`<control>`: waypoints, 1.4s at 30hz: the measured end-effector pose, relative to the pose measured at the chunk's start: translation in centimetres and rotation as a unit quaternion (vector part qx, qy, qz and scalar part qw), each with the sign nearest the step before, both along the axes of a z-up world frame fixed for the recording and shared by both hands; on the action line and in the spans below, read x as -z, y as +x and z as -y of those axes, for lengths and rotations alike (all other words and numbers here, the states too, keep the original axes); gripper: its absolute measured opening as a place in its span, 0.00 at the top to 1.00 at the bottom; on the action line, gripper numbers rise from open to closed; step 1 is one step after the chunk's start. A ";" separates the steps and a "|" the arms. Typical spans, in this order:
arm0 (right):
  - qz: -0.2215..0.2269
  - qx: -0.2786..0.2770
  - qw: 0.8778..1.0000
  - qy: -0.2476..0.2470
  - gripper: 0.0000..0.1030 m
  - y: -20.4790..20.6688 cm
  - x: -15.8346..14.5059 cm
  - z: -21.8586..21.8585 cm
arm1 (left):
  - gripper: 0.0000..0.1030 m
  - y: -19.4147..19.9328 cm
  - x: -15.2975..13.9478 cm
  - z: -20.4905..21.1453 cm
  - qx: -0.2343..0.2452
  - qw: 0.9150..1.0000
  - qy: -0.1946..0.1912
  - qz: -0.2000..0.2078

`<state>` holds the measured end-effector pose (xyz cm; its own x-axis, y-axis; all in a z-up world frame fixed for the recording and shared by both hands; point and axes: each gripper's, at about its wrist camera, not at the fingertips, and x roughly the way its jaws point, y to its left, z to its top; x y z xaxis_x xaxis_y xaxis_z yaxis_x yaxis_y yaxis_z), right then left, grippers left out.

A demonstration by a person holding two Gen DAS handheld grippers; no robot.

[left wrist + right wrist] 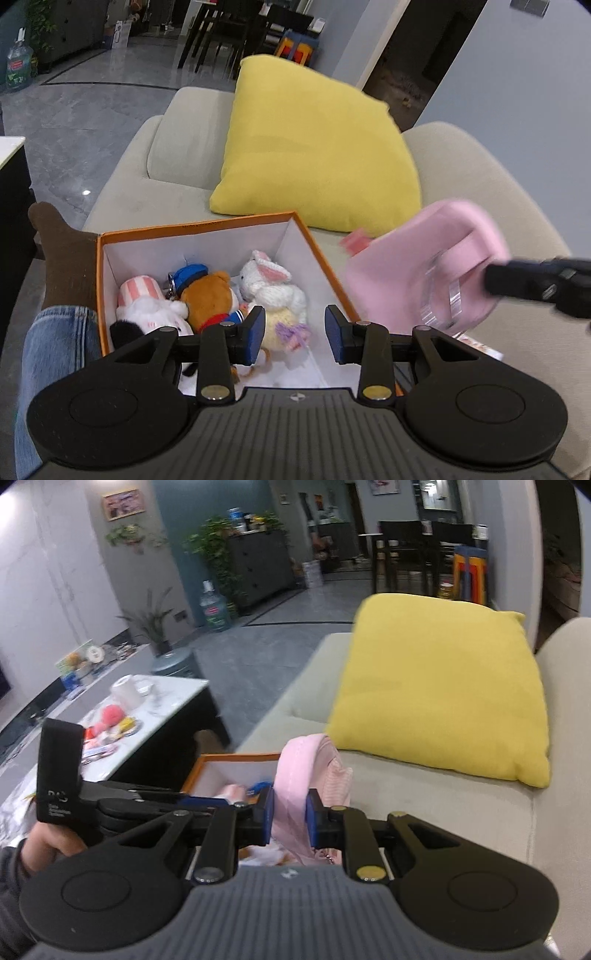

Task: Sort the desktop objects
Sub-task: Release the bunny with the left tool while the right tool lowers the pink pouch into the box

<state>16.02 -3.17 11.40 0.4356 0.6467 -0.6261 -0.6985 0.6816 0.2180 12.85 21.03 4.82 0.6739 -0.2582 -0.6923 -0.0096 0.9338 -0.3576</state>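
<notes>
While the pink pouch [295,797] hangs clamped in my right gripper [290,818] beside the orange box [207,230] of plushies, my left gripper [294,334] sits apart, empty. Next I'd guess: swing it over, drop.

Even, soft indoor light is seen; the pink bag [417,273] is smeared by motion blur, and edges are bent by fisheye distortion.
</notes>
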 end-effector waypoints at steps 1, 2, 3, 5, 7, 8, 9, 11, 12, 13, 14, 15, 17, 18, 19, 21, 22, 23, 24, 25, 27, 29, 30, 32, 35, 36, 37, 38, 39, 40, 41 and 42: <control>-0.005 -0.005 1.000 -0.006 0.81 -0.4 0.1 -0.5 | 0.61 -0.5 -0.1 -0.1 0.000 1.000 -0.003 0.004; -0.008 -0.009 1.000 -0.013 0.82 -0.8 0.4 -1.2 | 0.61 -0.7 -0.2 -0.1 0.001 1.000 -0.006 0.005; -0.011 -0.012 1.000 -0.022 0.82 -1.1 0.9 -1.7 | 0.61 -0.9 -0.1 -0.2 0.002 1.000 -0.011 0.005; -0.012 -0.008 0.999 -0.043 0.82 -1.5 2.0 -2.6 | 0.63 -1.1 0.5 -0.3 0.008 1.000 -0.025 0.001; -0.013 0.002 0.998 -0.064 0.82 -1.7 3.3 -3.4 | 0.63 -1.4 1.2 -0.4 0.008 0.999 -0.034 -0.005; -0.015 0.006 0.997 -0.070 0.82 -1.7 3.8 -3.4 | 0.64 -1.2 1.7 -0.5 0.008 0.999 -0.039 -0.010; -0.020 0.012 0.997 -0.076 0.82 -1.7 4.4 -3.5 | 0.64 -1.2 2.2 -0.6 0.008 0.999 -0.045 -0.015; -0.030 0.026 0.996 -0.085 0.82 -1.7 5.4 -3.7 | 0.64 -1.0 3.2 -0.8 0.008 0.998 -0.056 -0.024; -0.035 0.036 0.995 -0.089 0.82 -1.6 6.0 -3.7 | 0.64 -0.9 3.6 -0.8 0.007 0.998 -0.059 -0.027; -0.037 0.044 0.994 -0.091 0.82 -1.7 6.4 -3.8 | 0.64 -0.7 4.0 -0.8 0.007 0.998 -0.062 -0.029; -0.035 0.053 0.994 -0.093 0.82 -1.8 6.7 -3.9 | 0.65 -0.5 4.4 -0.9 0.007 0.997 -0.065 -0.033; -0.033 0.059 0.993 -0.094 0.82 -2.2 7.0 -4.0 | 0.65 -0.4 4.7 -0.9 0.007 0.997 -0.068 -0.037; -0.025 0.067 0.993 -0.098 0.82 -2.8 7.3 -4.6 | 0.66 0.0 5.2 -0.9 0.010 0.997 -0.070 -0.041; -0.021 0.071 0.992 -0.100 0.82 -2.9 7.6 -4.9 | 0.66 0.1 5.4 -0.9 0.010 0.996 -0.071 -0.043; -0.018 0.073 0.992 -0.102 0.82 -3.0 7.8 -5.1 | 0.66 0.2 5.5 -0.9 0.009 0.996 -0.073 -0.044; -0.028 0.080 0.991 -0.105 0.82 -2.5 8.3 -5.7 | 0.66 0.1 5.7 -1.2 0.005 0.996 -0.076 -0.045; -0.036 0.083 0.990 -0.108 0.82 -2.2 8.7 -6.0 | 0.66 0.0 5.7 -1.4 0.002 0.996 -0.077 -0.044; -0.043 0.084 0.989 -0.113 0.82 -2.0 9.2 -6.2 | 0.66 -0.1 5.7 -1.6 0.000 0.996 -0.078 -0.043; -0.048 0.087 0.988 -0.117 0.82 -1.7 9.7 -6.4 | 0.66 -0.1 5.8 -1.8 -0.003 0.996 -0.080 -0.043; -0.047 0.090 0.987 -0.124 0.82 -1.4 10.2 -6.5 | 0.66 -0.1 5.8 -2.0 -0.005 0.996 -0.082 -0.042; -0.051 0.096 0.986 -0.127 0.82 -0.9 11.3 -6.6 | 0.66 -0.2 5.9 -2.2 -0.007 0.996 -0.083 -0.042; -0.045 0.096 0.987 -0.123 0.82 -0.9 11.6 -6.5 | 0.66 -0.2 6.0 -2.3 -0.007 0.996 -0.083 -0.043; -0.037 0.096 0.987 -0.125 0.82 -1.0 11.7 -6.5 | 0.66 -0.2 6.1 -2.2 -0.006 0.996 -0.083 -0.044; -0.030 0.098 0.987 -0.125 0.82 -1.1 11.6 -6.4 | 0.66 -0.2 6.1 -2.1 -0.003 0.995 -0.086 -0.047; -0.019 0.092 0.988 -0.122 0.82 -1.4 10.9 -6.3 | 0.66 -0.4 6.0 -1.7 -0.003 0.995 -0.086 -0.046; -0.022 0.089 0.988 -0.123 0.82 -1.5 11.0 -6.2 | 0.66 -0.5 6.0 -1.6 -0.003 0.995 -0.086 -0.046; -0.027 0.085 0.987 -0.130 0.81 -1.3 11.3 -6.2 | 0.66 -0.6 5.9 -1.5 -0.003 0.995 -0.085 -0.046; -0.033 0.084 0.987 -0.132 0.81 -1.3 11.7 -6.1 | 0.66 -0.7 5.8 -1.5 -0.004 0.995 -0.084 -0.046; -0.039 0.084 0.987 -0.130 0.81 -1.3 11.9 -6.0 | 0.66 -0.9 5.7 -1.4 -0.005 0.996 -0.082 -0.046; -0.044 0.084 0.987 -0.126 0.81 -1.4 12.0 -5.8 | 0.66 -1.0 5.6 -1.3 -0.007 0.996 -0.078 -0.047; -0.044 0.085 0.988 -0.124 0.81 -1.5 12.0 -5.6 | 0.66 -1.1 5.6 -1.2 -0.008 0.996 -0.075 -0.049; -0.044 0.087 0.987 -0.124 0.80 -1.5 12.0 -5.5 | 0.66 -1.3 5.5 -1.1 -0.007 0.996 -0.072 -0.050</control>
